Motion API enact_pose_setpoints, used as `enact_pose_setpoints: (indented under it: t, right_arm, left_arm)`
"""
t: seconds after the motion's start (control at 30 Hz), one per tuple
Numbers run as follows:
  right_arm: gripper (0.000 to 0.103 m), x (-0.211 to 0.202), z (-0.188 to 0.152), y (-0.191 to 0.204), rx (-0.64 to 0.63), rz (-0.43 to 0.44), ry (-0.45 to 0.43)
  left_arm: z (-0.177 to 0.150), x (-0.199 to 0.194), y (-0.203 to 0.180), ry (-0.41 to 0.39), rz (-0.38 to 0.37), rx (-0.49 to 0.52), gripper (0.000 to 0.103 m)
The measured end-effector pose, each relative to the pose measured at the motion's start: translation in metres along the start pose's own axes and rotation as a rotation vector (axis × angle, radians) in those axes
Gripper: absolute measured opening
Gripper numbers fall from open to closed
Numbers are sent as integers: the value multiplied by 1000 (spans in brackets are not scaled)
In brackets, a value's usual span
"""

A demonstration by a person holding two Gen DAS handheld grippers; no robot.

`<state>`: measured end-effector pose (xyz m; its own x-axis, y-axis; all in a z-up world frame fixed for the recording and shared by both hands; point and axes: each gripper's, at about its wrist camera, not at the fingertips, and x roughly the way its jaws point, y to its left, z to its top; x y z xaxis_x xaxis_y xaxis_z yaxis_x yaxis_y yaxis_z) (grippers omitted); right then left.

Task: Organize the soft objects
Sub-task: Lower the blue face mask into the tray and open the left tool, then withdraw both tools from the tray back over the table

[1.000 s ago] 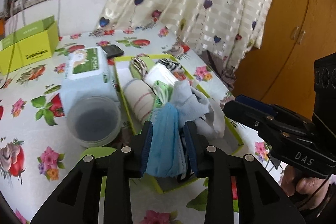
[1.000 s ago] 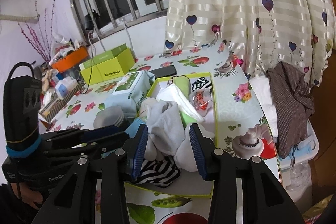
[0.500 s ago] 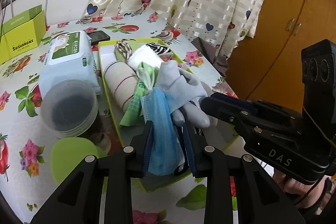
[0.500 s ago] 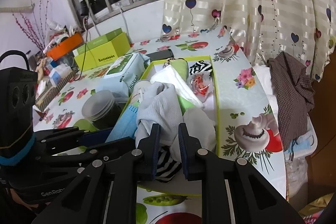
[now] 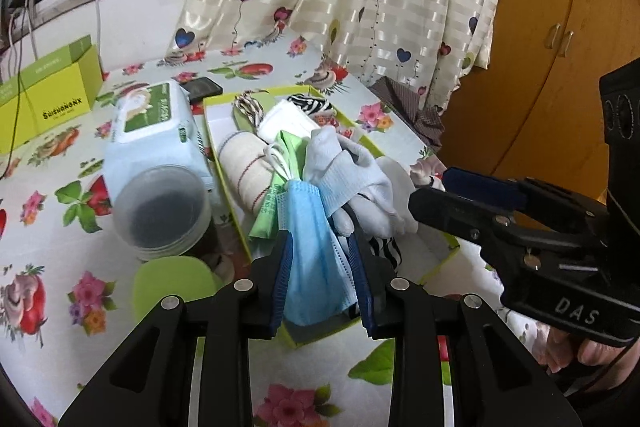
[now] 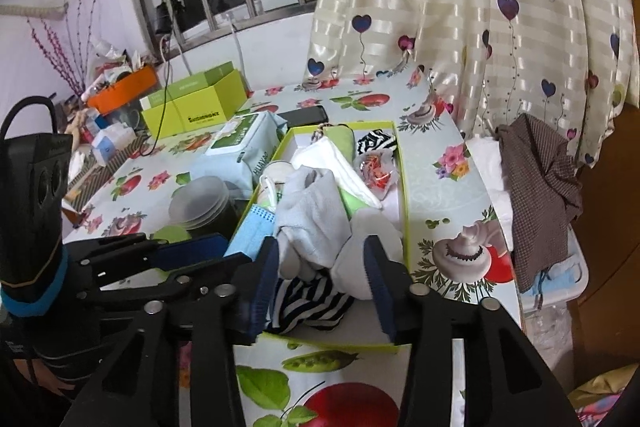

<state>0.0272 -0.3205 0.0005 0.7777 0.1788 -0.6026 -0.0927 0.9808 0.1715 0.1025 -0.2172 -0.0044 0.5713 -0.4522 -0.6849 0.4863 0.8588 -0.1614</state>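
A lime-edged box (image 5: pixel 212 131) (image 6: pixel 405 195) on the flowered table holds soft things: a rolled cloth (image 5: pixel 244 167), white socks (image 5: pixel 352 167) (image 6: pixel 316 211), a zebra-striped cloth (image 6: pixel 304 303), a white folded mask (image 6: pixel 340 163). My left gripper (image 5: pixel 322 267) is shut on a blue face mask (image 5: pixel 316 259) at the box's near end. My right gripper (image 6: pixel 322 279) is open, its jaws either side of the white socks and the striped cloth. In the left wrist view the right gripper (image 5: pixel 460 195) sits just right of the socks.
A wet-wipes pack (image 5: pixel 152 131) and a clear lidded tub (image 5: pixel 160 207) stand left of the box. A green lid (image 5: pixel 172 287) lies near. A yellow-green carton (image 5: pixel 44 95) and a phone (image 5: pixel 204 89) are at the back. A curtain and wooden cupboard stand right.
My right gripper closed over the socks half a second ago and has opened again. My left gripper keeps hold of the blue mask and has shifted little.
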Motion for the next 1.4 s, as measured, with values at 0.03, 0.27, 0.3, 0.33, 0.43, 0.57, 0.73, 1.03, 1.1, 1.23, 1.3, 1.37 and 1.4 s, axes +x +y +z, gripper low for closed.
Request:
enact_pose_setpoints:
  t: [0.03, 0.27, 0.3, 0.33, 0.43, 0.57, 0.73, 1.03, 1.1, 1.23, 1.3, 1.37, 1.4]
  right_arm:
    - [50, -3, -1, 3, -9, -3, -1]
    - [60, -17, -6, 22, -48, -19, -6]
    - [61, -19, -6, 25, -53, -22, -6]
    - [62, -20, -7, 27, -58, -27, -4]
    - [65, -22, -11, 34, -70, -38, 7]
    - [66, -22, -17, 44, -79, -50, 30]
    - [67, -18, -22, 55, -98, -50, 56]
    - [67, -12, -25, 68, -125, -50, 85]
    - [67, -12, -25, 70, -130, -49, 87]
    - [67, -11, -26, 71, -130, -47, 87]
    - [67, -11, -26, 72, -130, -47, 88]
    - [67, -11, -26, 72, -132, -51, 88]
    - [67, -10, -26, 73, -132, -51, 89]
  left_arm:
    - [-1, -3, 0, -3, 1, 1, 31]
    - [-9, -25, 2, -26, 22, -8, 31]
    - [-10, -28, 2, -28, 27, -10, 31]
    - [-12, -31, 3, -28, 33, -12, 31]
    - [-17, -37, 5, -26, 43, -18, 31]
    - [-24, -44, 10, -24, 59, -28, 31]
    - [-32, -47, 16, -17, 74, -41, 31]
    - [-40, -50, 25, -9, 104, -61, 31]
    - [-41, -51, 26, -13, 118, -58, 31]
    - [-41, -54, 26, -24, 132, -55, 31]
    - [-41, -54, 26, -24, 132, -57, 31]
    - [-42, -53, 26, -22, 139, -55, 31]
    - [-42, -53, 26, -22, 146, -53, 31]
